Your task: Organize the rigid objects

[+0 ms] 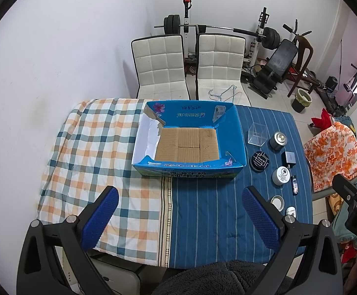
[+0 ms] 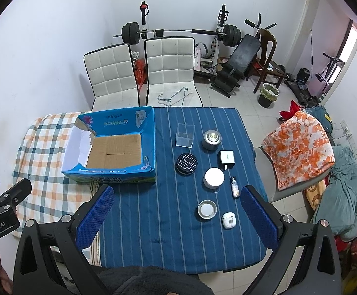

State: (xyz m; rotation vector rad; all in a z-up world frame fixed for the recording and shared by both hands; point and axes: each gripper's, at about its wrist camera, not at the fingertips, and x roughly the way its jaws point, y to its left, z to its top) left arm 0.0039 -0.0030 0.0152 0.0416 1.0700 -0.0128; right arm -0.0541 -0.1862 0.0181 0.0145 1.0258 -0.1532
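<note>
both tools (image 1: 179,217) (image 2: 176,217) spread wide, ribbed blue pads; cardboard box (image 1: 237,132) empty; round tins (image 2: 207,209), possibly metal.

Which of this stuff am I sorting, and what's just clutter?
For the job: blue box, clear cube, silver tin, charger, black tin, white jar, lighter, lid, earbud case.

Lying about: chairs, barbell, bin.

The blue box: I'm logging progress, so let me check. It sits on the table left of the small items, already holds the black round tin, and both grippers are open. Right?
Not quite. The blue box is empty; only its bare cardboard floor shows. The black round tin sits on the striped cloth right of the box, as the right wrist view shows. The rest holds: the left gripper and right gripper are open.
</note>
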